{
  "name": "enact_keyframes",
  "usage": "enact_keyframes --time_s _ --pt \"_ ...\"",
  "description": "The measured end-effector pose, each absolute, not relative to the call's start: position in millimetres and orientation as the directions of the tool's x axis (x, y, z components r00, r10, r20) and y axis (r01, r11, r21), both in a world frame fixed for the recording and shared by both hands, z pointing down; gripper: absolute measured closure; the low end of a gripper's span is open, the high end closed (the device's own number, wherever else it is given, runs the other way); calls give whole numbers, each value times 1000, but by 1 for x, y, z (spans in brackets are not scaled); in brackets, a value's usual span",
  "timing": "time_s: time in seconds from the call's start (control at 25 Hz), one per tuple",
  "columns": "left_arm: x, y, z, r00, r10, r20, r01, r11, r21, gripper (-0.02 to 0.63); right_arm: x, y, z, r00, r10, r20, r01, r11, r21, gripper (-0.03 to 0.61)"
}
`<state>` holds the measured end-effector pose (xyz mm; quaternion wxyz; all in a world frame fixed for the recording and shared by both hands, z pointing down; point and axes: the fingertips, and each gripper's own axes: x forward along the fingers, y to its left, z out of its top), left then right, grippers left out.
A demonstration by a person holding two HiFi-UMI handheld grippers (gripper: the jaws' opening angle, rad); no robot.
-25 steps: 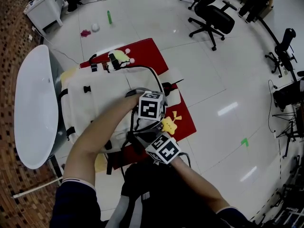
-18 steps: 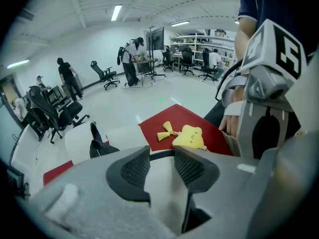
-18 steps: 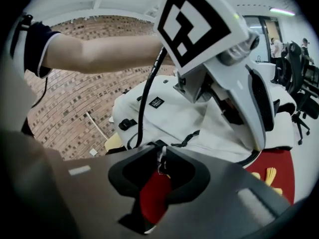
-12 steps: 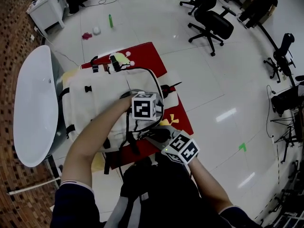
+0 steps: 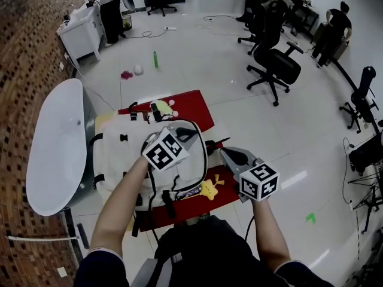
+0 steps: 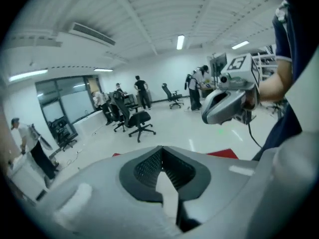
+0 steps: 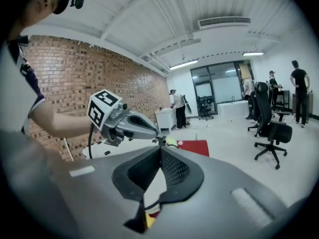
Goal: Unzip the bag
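Note:
The white backpack lies flat on a red mat, and its black zip line curves along its right edge. My left gripper hovers above the bag's right side, its marker cube over the fabric. In the left gripper view the jaws are shut, with nothing between them. To the right of the bag my right gripper is raised over the mat's edge. Its jaws are also shut and empty. Each gripper view shows the other gripper held in the air.
A yellow star toy lies on the mat at the bag's near right corner. A white oval table stands at the left. Office chairs and people are at the back right. A green bottle stands on the floor beyond the mat.
Both grippers have lifted off the bag's near right corner. The right one swung out to the right and the left one moved up over the bag. The head view has tilted upward.

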<state>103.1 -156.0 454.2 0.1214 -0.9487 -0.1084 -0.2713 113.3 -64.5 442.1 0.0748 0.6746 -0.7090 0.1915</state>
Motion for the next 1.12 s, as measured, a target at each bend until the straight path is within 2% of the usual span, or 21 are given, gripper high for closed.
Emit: enact_keyframes --time_s 0.2,0.36,0.68,1.12 --pt "83 -168 409 929 11 371 2 -1000 25 609 121 -85 397 -78 -966 246 -993 55 -101 572" --pt "71 -164 397 950 -70 303 -98 -992 78 609 122 -104 364 -86 -983 165 -996 79 -47 573" --pt "57 -149 384 959 -122 256 -158 -979 126 609 100 -122 349 -169 -979 110 -985 163 -64 574" --pt "56 -146 380 960 -136 245 -175 -974 142 609 86 -124 361 -221 -965 138 -974 211 -85 574"
